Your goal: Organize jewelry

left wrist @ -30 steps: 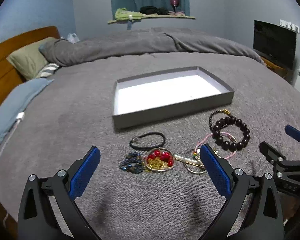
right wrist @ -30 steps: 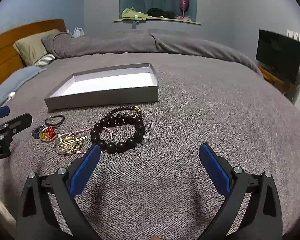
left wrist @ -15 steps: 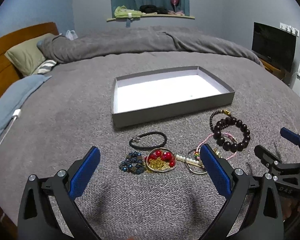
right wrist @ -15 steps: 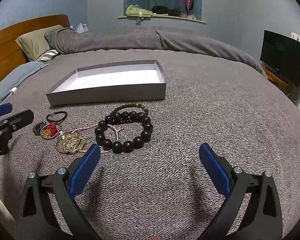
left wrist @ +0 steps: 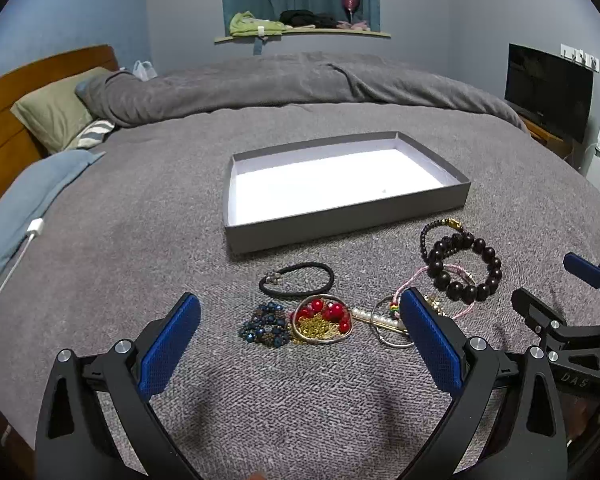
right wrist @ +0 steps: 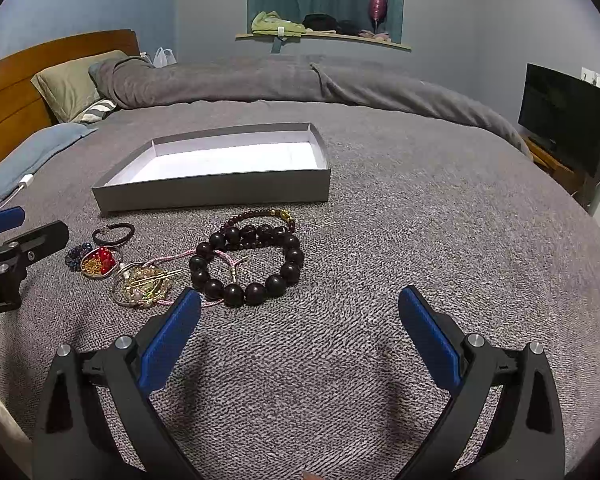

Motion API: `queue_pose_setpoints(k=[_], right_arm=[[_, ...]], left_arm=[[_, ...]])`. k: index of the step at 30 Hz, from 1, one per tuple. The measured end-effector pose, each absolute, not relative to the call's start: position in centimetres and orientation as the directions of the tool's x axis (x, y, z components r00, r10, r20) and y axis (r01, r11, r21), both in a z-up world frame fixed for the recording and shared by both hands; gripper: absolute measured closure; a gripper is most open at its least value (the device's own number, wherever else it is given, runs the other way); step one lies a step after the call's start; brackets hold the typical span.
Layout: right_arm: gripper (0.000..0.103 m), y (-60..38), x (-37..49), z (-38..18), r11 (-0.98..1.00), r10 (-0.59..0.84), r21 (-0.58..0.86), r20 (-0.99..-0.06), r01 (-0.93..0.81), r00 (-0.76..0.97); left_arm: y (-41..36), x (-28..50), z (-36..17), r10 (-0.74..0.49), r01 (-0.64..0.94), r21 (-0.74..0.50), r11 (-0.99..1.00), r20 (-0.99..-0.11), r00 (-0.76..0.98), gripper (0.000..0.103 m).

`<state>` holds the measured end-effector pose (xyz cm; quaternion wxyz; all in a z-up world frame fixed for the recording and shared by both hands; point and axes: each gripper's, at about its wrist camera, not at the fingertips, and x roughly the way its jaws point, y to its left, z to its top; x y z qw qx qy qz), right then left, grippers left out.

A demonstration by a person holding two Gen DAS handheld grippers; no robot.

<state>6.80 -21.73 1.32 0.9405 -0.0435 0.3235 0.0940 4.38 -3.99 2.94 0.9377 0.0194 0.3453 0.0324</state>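
Blanket [left wrist: 140, 208]: grey woven cloth, rough and matt. Tray [left wrist: 340, 226]: matt grey card, smooth white inside. Beads [right wrist: 288, 270]: dark, glossy, smooth. Ring [left wrist: 320, 340]: shiny metal. Band [left wrist: 296, 278]: matt black cord. Headboard [right wrist: 16, 92]: smooth wood. Left gripper [left wrist: 300, 334] pads [left wrist: 168, 346]: blue textured, on matt black plastic

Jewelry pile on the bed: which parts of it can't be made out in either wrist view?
- Ring cluster, left wrist view: its right side is hidden behind a finger of the left hand-held gripper.
- Pink cord, right wrist view: its near end runs behind a finger of the right hand-held gripper.
- Same cluster, right wrist view: pieces are tangled and too small to tell apart.
- Speck in the tray: too small to identify.
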Motion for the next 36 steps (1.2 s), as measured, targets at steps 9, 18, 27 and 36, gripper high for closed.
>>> queue_pose_setpoints(k=[9,18,27,36], right_arm=[[0.005,-21.68,6.65,1.51,0.978,0.146,-0.029,-0.61,-0.206,0.779],[0.005,-21.62,6.52,1.67,0.977,0.149,-0.03,-0.605,-0.21,0.782],[0.005,-21.54,6.56,1.68,0.977,0.149,-0.033,-0.604,-0.212,0.783],[0.005,-21.54,6.61,1.67,0.977,0.149,-0.033,-0.604,-0.211,0.783]], left_arm=[[-4.04,4.45,2.82,0.081,-0.049,0.067,0.997,-0.646,0.759,0.004],[-4.17,4.52,2.64,0.085,-0.049,0.074,0.996,-0.649,0.756,0.004],[-4.29,4.51,2.48,0.074,-0.039,0.068,0.997,-0.652,0.755,0.004],[-4.39,4.52,2.49,0.05,-0.022,0.051,0.998,-0.656,0.753,0.004]])
